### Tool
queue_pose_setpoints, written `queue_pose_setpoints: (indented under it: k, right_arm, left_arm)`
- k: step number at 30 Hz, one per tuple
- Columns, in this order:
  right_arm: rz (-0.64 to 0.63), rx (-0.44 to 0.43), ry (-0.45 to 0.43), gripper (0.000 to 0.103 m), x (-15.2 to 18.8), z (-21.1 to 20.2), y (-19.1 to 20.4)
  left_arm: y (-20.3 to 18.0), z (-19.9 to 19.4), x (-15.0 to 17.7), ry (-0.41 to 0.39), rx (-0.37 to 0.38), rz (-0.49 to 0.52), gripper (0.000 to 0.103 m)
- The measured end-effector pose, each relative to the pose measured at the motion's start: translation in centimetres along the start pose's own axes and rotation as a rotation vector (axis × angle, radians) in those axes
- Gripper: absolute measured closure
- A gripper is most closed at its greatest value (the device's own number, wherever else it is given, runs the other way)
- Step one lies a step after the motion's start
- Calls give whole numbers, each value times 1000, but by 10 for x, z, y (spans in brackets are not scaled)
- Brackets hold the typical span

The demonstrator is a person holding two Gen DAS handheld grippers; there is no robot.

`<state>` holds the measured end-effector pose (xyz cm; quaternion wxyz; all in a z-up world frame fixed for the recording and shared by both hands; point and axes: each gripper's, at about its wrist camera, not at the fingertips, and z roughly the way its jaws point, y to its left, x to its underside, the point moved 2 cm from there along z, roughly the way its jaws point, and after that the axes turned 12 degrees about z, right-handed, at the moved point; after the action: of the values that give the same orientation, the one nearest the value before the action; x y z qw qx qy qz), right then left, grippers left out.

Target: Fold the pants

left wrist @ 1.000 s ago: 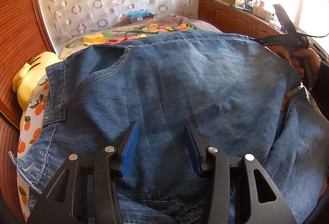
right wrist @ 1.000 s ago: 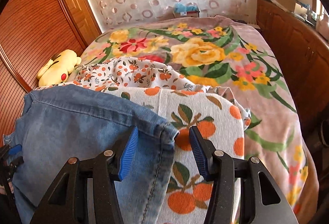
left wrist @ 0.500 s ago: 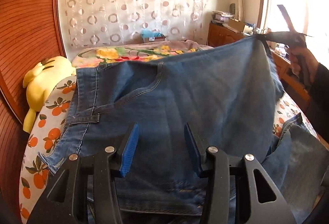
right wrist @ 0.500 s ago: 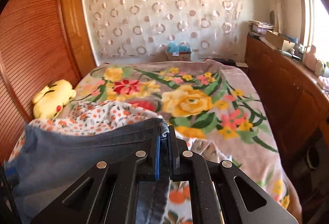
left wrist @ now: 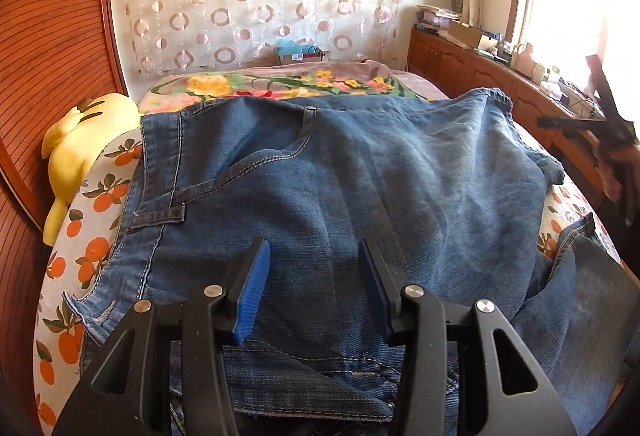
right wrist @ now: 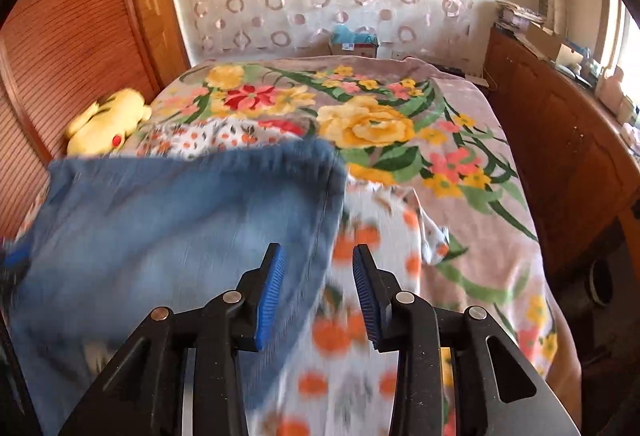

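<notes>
Both the left gripper (left wrist: 314,284) and right gripper (right wrist: 316,292) are gaping wide, gripping nothing, over the jeans (left wrist: 340,176) lying on the bed (right wrist: 460,140).

Honestly nothing readable in either view. The only thing that looks like it has print is the small box (right wrist: 353,45) on the floor past the far edge of the bed (right wrist: 460,140), with a white label on its front, but it's way too small and blurry to make out any letters or numbers.
</notes>
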<state>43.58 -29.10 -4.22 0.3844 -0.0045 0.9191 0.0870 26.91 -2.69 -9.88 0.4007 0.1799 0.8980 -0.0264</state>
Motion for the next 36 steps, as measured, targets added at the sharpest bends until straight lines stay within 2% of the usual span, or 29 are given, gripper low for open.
queue_pose_setpoints:
  k: [4, 7, 10, 16, 18, 21, 26, 28, 30, 32, 36]
  right_arm:
    - [-19, -50, 30, 65, 47, -31, -6]
    - [-31, -91, 65, 65, 70, -43, -10]
    - [-72, -86, 70, 65, 82, -43, -9]
    - [-76, -110, 35, 65, 72, -40, -2]
    - [-72, -121, 18, 86, 71, -40, 1]
    - [-49, -146, -16, 89, 66, -47, 6]
    - [-56, -124, -87, 91, 47, -100, -3]
    - [-77, -99, -57, 90, 50, -104, 0]
    - [-84, -60, 31, 90, 63, -85, -3]
    - [-36, -53, 111, 90, 79, -65, -14]
    - [-24, -19, 123, 80, 101, -60, -14]
  left_arm:
    - [-1, 0, 0, 3, -9, 8, 56]
    - [-3, 0, 0, 5, -13, 10, 56]
    - [-4, 1, 0, 10, -19, 15, 56]
    - [-5, 2, 0, 16, -26, 19, 56]
    - [-5, 2, -1, 15, -26, 19, 56]
    - [-5, 2, 0, 10, -27, 17, 56]
    - [-5, -2, 0, -15, -26, 22, 56]
    - [-6, -4, 0, -22, -24, 35, 56]
    - [-7, -5, 0, -29, -20, 41, 56]
    - [-6, -7, -1, -31, -13, 41, 56]
    - [-8, -21, -2, -28, -12, 48, 56]
